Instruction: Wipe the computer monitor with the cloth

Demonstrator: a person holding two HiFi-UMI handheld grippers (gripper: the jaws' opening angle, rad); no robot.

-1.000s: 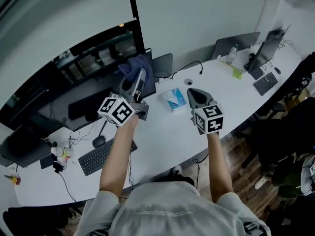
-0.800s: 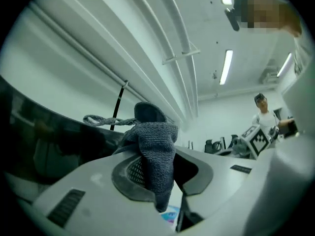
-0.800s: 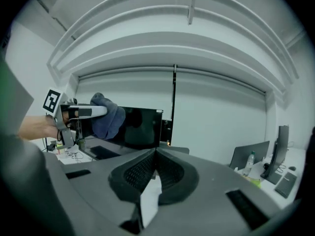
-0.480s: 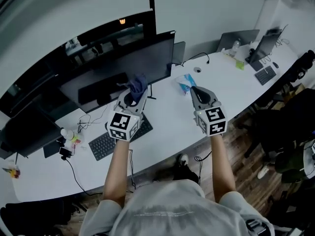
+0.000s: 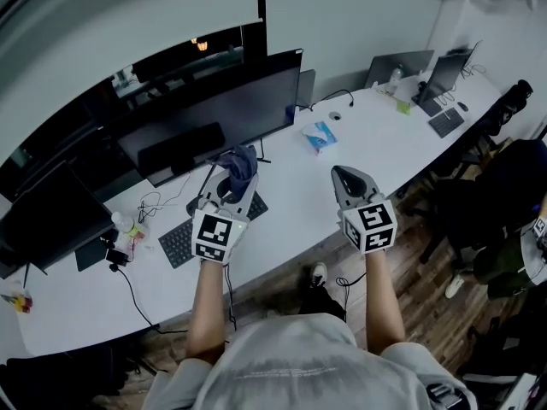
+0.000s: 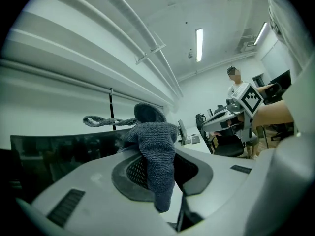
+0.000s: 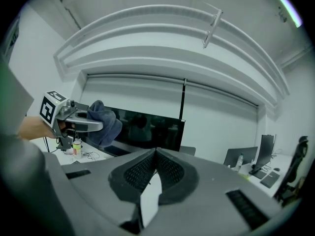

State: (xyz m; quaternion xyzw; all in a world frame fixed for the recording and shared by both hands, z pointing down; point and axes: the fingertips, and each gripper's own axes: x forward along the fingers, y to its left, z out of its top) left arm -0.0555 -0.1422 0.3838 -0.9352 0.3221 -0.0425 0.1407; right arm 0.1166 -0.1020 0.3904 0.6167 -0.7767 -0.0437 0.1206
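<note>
A wide dark monitor (image 5: pixel 214 114) stands at the back of the long white desk (image 5: pixel 359 148). My left gripper (image 5: pixel 229 186) is shut on a blue-grey cloth (image 5: pixel 240 165) and hovers above the keyboard (image 5: pixel 209 225), short of the screen. The cloth (image 6: pixel 155 154) hangs bunched between the jaws in the left gripper view. My right gripper (image 5: pixel 346 180) is shut and holds nothing, over the desk's front edge. In the right gripper view its tips (image 7: pixel 155 151) meet, with the left gripper and cloth (image 7: pixel 101 122) at the left before the monitor (image 7: pixel 147 129).
A tissue pack (image 5: pixel 320 135) lies on the desk right of the monitor. A second dark screen (image 5: pixel 43 225), cables and a small bottle (image 5: pixel 124 226) sit at the left. Further monitors and a keyboard (image 5: pixel 444 122) stand at the far right end. A chair (image 5: pixel 504 195) and a person (image 6: pixel 241 90) are nearby.
The cloth came away from the monitor: my left gripper drew back and down toward the keyboard. The view pulled back from the desk. The right gripper stayed shut and shifted little.
</note>
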